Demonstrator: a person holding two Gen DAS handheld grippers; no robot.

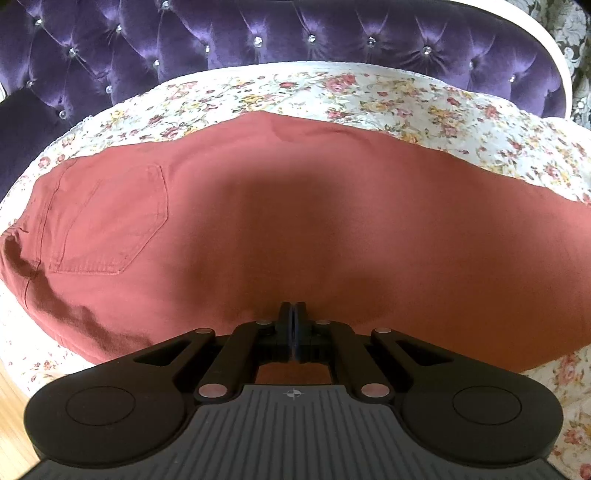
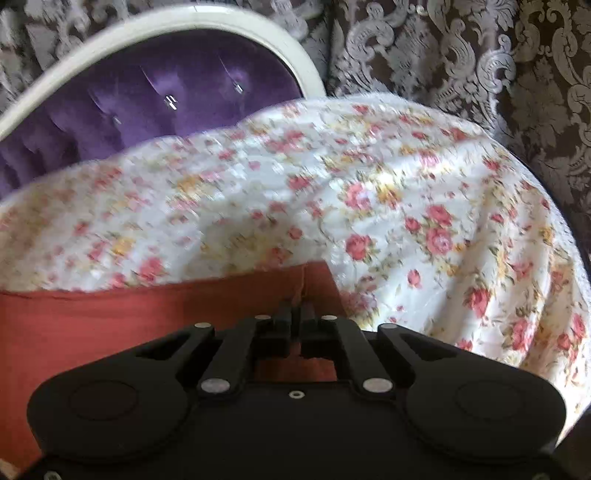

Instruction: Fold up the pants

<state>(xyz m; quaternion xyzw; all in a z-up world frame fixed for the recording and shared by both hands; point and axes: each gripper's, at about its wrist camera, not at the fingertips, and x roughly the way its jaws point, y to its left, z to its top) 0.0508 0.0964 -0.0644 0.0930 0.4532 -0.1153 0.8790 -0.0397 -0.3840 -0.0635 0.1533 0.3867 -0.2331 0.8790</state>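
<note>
The left gripper (image 1: 294,314) has its fingers pressed together above the rust-red pants (image 1: 295,221), gripping nothing visible. The right gripper (image 2: 294,312) has its fingers pinched on the pants' (image 2: 110,317) leg end. The pants lie on the floral bedspread (image 2: 424,221).

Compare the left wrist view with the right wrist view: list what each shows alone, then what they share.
Left wrist only: the pants' back pocket and the waist end, beside the shut left gripper.

Right wrist only: the pant-leg hem at the right gripper, jaws together on fabric.

Both: rust-red pants, floral bedspread, tufted purple headboard, patterned wall.
</note>
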